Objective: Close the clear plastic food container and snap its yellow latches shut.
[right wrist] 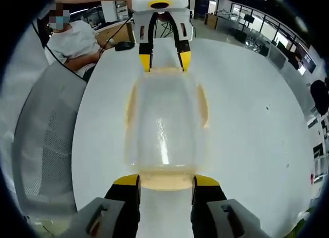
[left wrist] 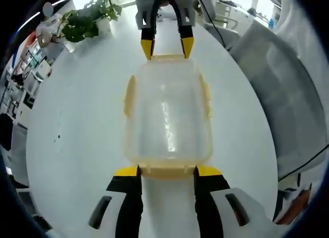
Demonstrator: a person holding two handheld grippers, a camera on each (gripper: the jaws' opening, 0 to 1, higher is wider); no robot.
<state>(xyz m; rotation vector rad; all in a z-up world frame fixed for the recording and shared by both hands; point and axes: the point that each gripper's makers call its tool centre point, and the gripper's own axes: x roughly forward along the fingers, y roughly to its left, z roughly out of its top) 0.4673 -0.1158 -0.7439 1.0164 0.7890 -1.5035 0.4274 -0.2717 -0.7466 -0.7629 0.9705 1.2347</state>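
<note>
The clear plastic food container [left wrist: 167, 114] lies on the white table [left wrist: 77, 145] with its lid on. Yellow latches [left wrist: 129, 96] along its long sides flare outward. My left gripper [left wrist: 167, 171] is open, its yellow-tipped jaws standing on either side of the near end latch [left wrist: 167, 171]. Facing it, my right gripper [left wrist: 167, 47] is open at the far end, its tips flanking that end's latch. In the right gripper view the container [right wrist: 164, 120] runs from my right gripper [right wrist: 164, 180] up to my left gripper [right wrist: 164, 60]. Whether the tips touch the latches I cannot tell.
A potted plant [left wrist: 87, 19] stands at the table's far left edge. A grey mesh chair [right wrist: 46, 135] sits beside the table, and a seated person [right wrist: 72, 42] is behind it. A dark object [right wrist: 123, 45] lies near that table edge.
</note>
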